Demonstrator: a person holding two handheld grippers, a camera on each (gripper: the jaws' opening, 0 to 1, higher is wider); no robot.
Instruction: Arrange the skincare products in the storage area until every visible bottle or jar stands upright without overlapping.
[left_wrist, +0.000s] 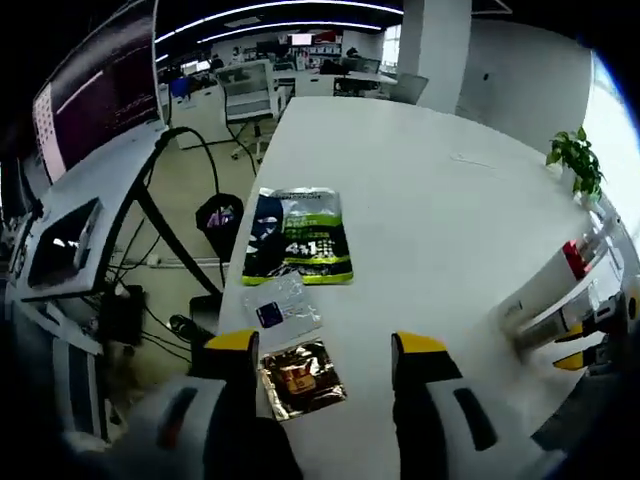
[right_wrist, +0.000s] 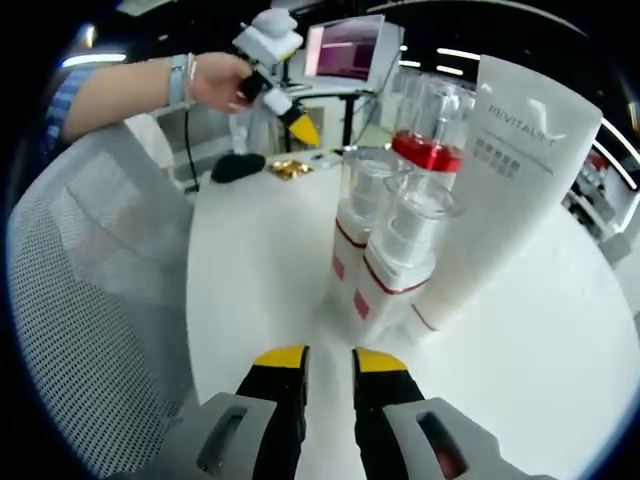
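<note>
The left gripper (left_wrist: 328, 345) hangs above the near end of the white table (left_wrist: 440, 200), jaws spread wide and empty; below it lie a gold foil sachet (left_wrist: 300, 378), a clear sachet (left_wrist: 280, 305) and, farther off, a green and dark pouch (left_wrist: 298, 238). In the right gripper view the right gripper (right_wrist: 328, 358) holds nothing, its jaws drawn near together with a narrow gap between them; it points at a cluster just beyond its tips: two clear-capped pump bottles (right_wrist: 400, 265), a red-capped bottle (right_wrist: 428, 152) behind them and a tall white tube (right_wrist: 510, 170) to the right, all upright and standing close together.

Judgement: the bottles appear already set upright, and the step in hand looks like checking or spacing the cluster; the next move probably calls for opening the right jaws before any bottle is nudged apart.

Hard to make out: whether the bottles touch one another; the tube's top, cut off by the frame; small items at the right edge of the left gripper view.
</note>
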